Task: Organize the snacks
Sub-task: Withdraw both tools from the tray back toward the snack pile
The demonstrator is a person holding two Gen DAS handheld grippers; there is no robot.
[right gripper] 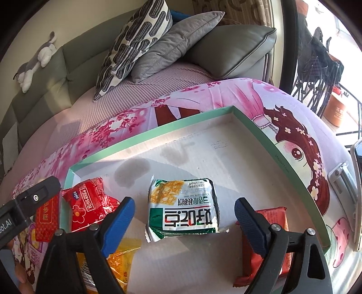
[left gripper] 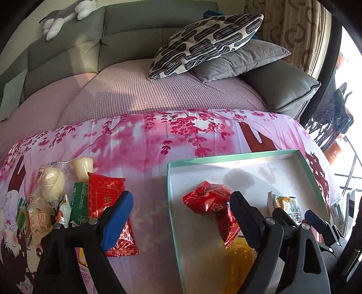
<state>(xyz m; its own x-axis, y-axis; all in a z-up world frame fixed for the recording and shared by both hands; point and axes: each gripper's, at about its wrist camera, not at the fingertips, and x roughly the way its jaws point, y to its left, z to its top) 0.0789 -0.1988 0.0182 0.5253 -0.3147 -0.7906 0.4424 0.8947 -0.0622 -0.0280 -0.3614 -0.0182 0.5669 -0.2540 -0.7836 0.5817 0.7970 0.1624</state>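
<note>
A shallow white box with a mint-green rim [left gripper: 237,156] [right gripper: 271,144] lies on a pink floral cloth. In it are a crinkled red packet [left gripper: 210,203] [right gripper: 90,201], a green-and-white biscuit packet [right gripper: 183,210] [left gripper: 287,205], a yellow packet [right gripper: 120,260] [left gripper: 239,255] and an orange-red packet [right gripper: 271,237]. My right gripper [right gripper: 183,217] is open around the biscuit packet, pads apart from it. My left gripper [left gripper: 181,217] is open across the box's left wall, with the crinkled red packet beside its right finger. A flat red packet [left gripper: 106,203] lies under its left finger.
Several loose snacks [left gripper: 45,192] are piled on the cloth left of the box. Behind the table is a grey sofa [left gripper: 135,34] with a patterned cushion [left gripper: 203,43], a grey cushion [left gripper: 239,61] and a plush toy [left gripper: 65,15]. A metal stand [right gripper: 341,178] sits right of the box.
</note>
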